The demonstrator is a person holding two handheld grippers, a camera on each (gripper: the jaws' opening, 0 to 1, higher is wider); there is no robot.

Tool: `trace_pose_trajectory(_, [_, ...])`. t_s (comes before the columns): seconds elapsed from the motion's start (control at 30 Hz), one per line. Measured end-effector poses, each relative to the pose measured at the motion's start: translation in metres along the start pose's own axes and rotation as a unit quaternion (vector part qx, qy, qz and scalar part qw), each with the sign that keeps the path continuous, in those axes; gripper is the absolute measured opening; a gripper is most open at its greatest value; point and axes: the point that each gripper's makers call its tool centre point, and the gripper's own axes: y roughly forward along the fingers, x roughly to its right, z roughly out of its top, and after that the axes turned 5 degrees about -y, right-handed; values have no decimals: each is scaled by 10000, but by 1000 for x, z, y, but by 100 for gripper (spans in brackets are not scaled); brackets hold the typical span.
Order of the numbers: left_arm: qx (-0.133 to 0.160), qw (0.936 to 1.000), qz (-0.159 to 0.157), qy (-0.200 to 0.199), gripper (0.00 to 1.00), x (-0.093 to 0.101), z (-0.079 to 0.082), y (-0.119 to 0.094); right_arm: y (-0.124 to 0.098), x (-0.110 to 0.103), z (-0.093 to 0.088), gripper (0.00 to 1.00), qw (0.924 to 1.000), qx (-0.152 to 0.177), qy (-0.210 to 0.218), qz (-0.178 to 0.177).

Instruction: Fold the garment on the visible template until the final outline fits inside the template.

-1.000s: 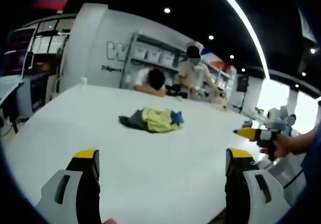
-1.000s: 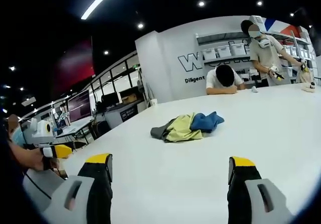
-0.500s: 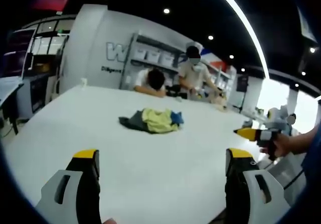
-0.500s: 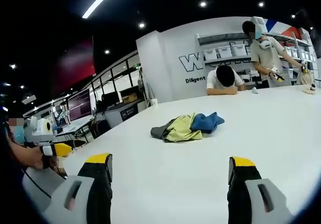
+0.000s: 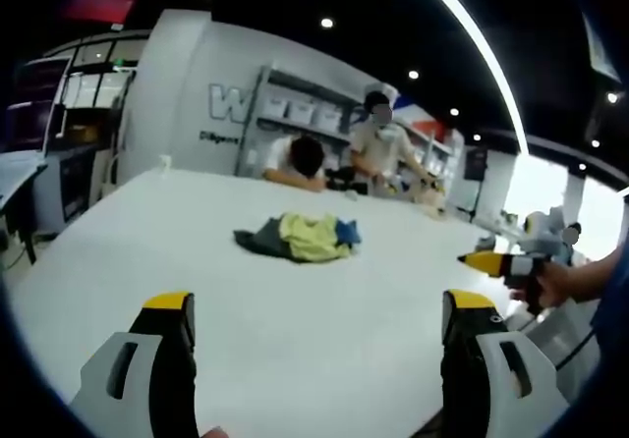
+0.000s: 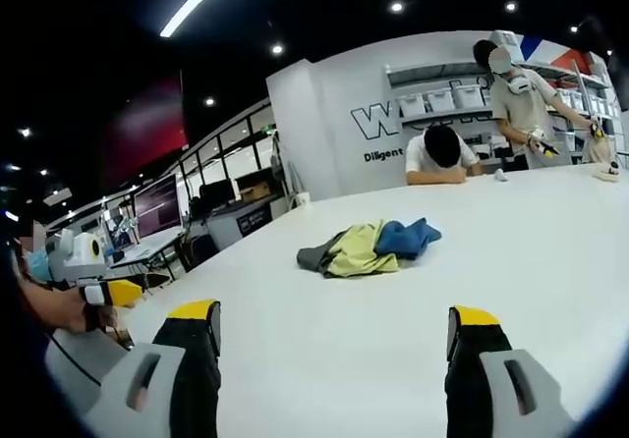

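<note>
A crumpled garment (image 5: 298,237) in grey, yellow and blue lies bunched near the middle of the white table (image 5: 147,261). The same garment (image 6: 369,247) lies ahead in the right gripper view, on the table (image 6: 550,251). My left gripper (image 5: 314,345) is open well short of the garment, nothing between its yellow-tipped jaws. My right gripper (image 6: 334,355) is open too, also well back from it. In the left gripper view the right gripper (image 5: 491,260) shows at the right edge, held in a hand. The left gripper (image 6: 113,293) appears at the left edge of the right gripper view.
At the table's far side one person (image 5: 295,158) leans head down on it and another (image 5: 383,143) stands beside. Small items (image 6: 604,171) lie at the far right. Shelves with boxes (image 6: 442,99) line the back wall. Desks with monitors (image 6: 157,212) stand off to the left.
</note>
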Motion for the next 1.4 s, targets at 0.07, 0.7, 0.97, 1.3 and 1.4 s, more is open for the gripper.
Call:
trace_pose_trajectory(0.07, [25,10000,-10,-6,99,1,2,0,0,1,3,96,10000,38,28,-5])
trace_pose_trajectory(0.7, [-16,9998,212,-15,99,-4,3,0,69,32,47,81,9985,39,-239,491])
trace_pose_trajectory(0.97, [41,9992,369,-151,99,-26,-1,-3,127,48,81,77,9964,38,-535,658])
trace_pose_trajectory(1.3, [-113,9991,403,-69,99,-15,-1,0,195,75,111,51,9934,-189,-652,929])
trace_pose_trajectory(1.4, [-153,9990,413,-85,99,-14,-3,0,225,95,110,44,9928,-410,-687,888])
